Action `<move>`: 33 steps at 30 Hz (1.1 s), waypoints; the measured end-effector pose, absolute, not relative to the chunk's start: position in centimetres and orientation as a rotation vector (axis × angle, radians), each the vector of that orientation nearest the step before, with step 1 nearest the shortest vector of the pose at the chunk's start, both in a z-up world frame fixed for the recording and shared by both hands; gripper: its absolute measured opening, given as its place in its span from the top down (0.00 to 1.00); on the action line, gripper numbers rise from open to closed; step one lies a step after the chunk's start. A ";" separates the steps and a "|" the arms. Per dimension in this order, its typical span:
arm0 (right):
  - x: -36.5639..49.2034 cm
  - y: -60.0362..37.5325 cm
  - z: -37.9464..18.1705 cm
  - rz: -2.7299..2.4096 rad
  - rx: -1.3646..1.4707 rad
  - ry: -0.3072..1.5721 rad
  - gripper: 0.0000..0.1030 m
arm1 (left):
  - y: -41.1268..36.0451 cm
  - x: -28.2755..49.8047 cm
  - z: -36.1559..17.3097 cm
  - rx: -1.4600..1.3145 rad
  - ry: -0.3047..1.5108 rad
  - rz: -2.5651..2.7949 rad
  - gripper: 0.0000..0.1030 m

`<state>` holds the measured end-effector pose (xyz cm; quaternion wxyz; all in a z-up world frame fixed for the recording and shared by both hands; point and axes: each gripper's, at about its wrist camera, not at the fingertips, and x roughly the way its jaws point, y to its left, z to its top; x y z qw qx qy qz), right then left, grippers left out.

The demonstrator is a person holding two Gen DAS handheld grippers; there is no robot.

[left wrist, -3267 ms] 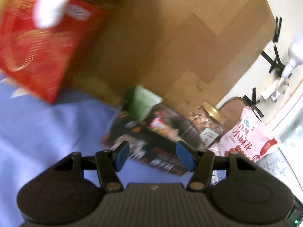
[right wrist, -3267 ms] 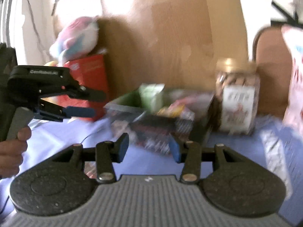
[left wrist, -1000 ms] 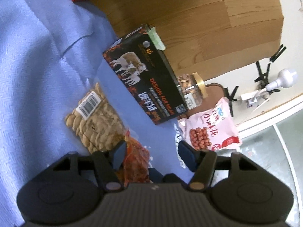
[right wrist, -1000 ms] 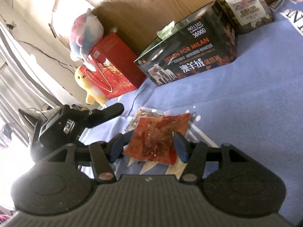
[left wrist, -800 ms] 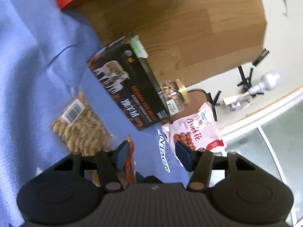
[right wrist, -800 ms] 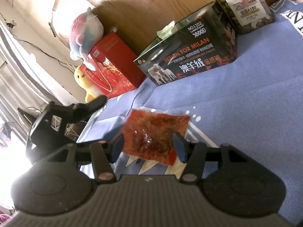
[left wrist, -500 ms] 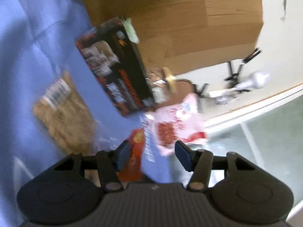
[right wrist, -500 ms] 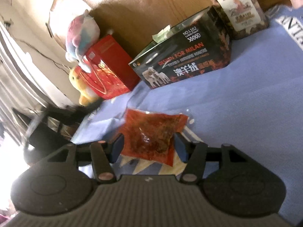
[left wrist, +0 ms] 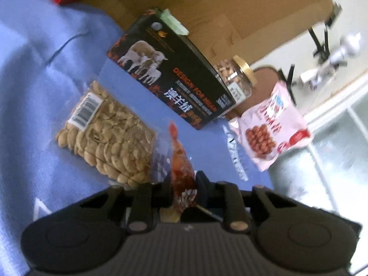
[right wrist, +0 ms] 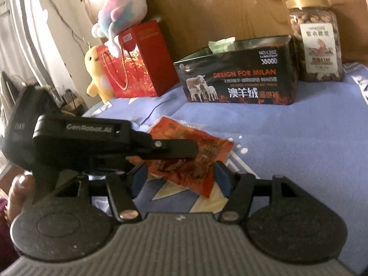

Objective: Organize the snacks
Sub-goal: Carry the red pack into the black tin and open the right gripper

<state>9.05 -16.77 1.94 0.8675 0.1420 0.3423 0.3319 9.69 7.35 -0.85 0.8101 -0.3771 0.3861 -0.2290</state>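
A red snack packet [left wrist: 181, 161] stands edge-on between the jaws of my left gripper [left wrist: 182, 184], which is shut on its near end. In the right wrist view the same packet [right wrist: 202, 151] sits low over the blue cloth [right wrist: 299, 138], and the left gripper [right wrist: 188, 149] reaches in from the left across it. My right gripper [right wrist: 180, 179] is open; its pads flank the packet's near edge without pressing it. A clear bag of pale nuts [left wrist: 108, 135] lies just left of the packet.
A black box [right wrist: 241, 80] with green tissue stands at the back, a nut jar [right wrist: 317, 43] to its right. A pink snack bag [left wrist: 273, 126] lies at the bed's right edge. A red gift bag [right wrist: 140, 62] and plush toys [right wrist: 122, 16] stand back left.
The left gripper's jaws have closed onto the red packet, which now stands on edge between them. In the right wrist view the left gripper has come in over the packet.
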 end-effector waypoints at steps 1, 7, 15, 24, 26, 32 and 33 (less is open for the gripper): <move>9.2 -17.0 1.9 0.698 0.315 0.721 0.37 | 7.8 9.6 -1.0 -0.839 0.818 -0.491 0.83; 9.6 -17.8 1.8 0.724 0.422 0.754 0.36 | 9.7 9.7 -1.5 -1.024 0.788 -0.572 0.84; 10.6 -18.1 4.8 0.775 0.445 0.680 0.63 | 7.9 12.4 2.8 -0.914 0.763 -0.618 0.74; 19.3 -17.1 8.9 0.597 0.350 0.545 0.62 | 3.2 21.0 10.0 -0.562 0.664 -0.480 0.57; 21.0 -16.7 8.8 0.521 0.302 0.530 0.55 | 2.0 22.6 10.2 -0.472 0.654 -0.407 0.53; 20.7 -17.4 7.3 0.426 0.256 0.518 0.53 | 3.6 21.3 9.9 -0.428 0.604 -0.331 0.53; 19.7 -17.8 7.2 0.422 0.263 0.500 0.53 | 4.6 20.3 10.0 -0.446 0.587 -0.324 0.53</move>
